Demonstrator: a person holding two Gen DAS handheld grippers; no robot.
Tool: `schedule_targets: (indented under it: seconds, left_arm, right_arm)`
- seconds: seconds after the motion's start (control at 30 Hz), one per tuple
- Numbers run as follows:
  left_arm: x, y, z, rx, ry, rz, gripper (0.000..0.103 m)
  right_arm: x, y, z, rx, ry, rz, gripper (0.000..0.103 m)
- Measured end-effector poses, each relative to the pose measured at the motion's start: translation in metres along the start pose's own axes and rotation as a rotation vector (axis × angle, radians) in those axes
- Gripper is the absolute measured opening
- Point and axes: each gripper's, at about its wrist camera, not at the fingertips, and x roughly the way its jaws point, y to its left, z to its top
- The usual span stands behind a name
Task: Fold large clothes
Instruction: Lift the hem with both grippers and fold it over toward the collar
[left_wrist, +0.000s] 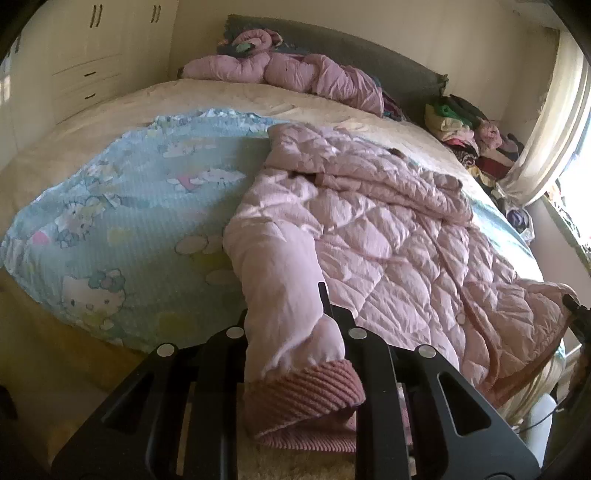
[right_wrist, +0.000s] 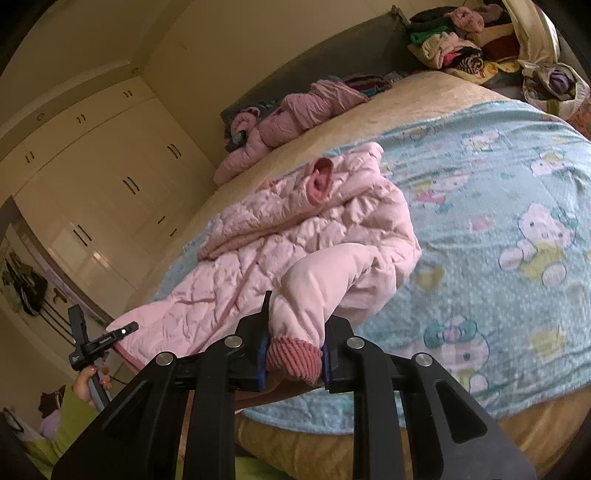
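Left hand-held gripper (left_wrist: 295, 325) clamped on a ribbed-cuff sleeve at the bed's near edge, pink quilted padded jacket (left_wrist: 388, 236) spread over the light-blue cartoon-print blanket (left_wrist: 122, 206) along that edge, right hand-held gripper (right_wrist: 295, 343) clamped on the other ribbed cuff

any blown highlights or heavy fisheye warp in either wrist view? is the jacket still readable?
Left wrist: window at the right edge blown white, bed outline bowed by the fisheye, dark vignette in the corners; pink jacket quilting sharp, cuff in the left claw slightly soft. Right wrist: no clipping, warm yellow cast, horizon tilted, wardrobe lines curved; cuff in the right claw clear.
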Motion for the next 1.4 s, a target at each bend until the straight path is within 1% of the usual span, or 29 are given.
schedule_targets:
  seconds: [0.2,0.6,0.83,1.03,1.4]
  left_arm:
    - [-0.004,-0.005,0.021,-0.003,-0.037,-0.002,0.013]
    - [-0.004,-0.008,0.048,-0.014,-0.082,0.0,0.013]
    - [-0.004,-0.009,0.061,-0.011,-0.103,0.006,0.013]
    - [-0.001,-0.01,0.071,-0.013,-0.11,0.013,0.013]
    - [0.006,-0.019,0.101,0.009,-0.134,0.04,0.013]
  right_arm:
    - [0.0,0.004,0.016,0.009,-0.042,0.013,0.019]
    - [0.0,0.008,0.041,0.026,-0.094,0.036,0.019]
    - [0.004,0.006,0.053,0.033,-0.115,0.049,0.019]
    - [0.009,0.002,0.063,0.055,-0.117,0.068,0.019]
    - [0.021,0.005,0.095,0.032,-0.145,0.089,0.019]
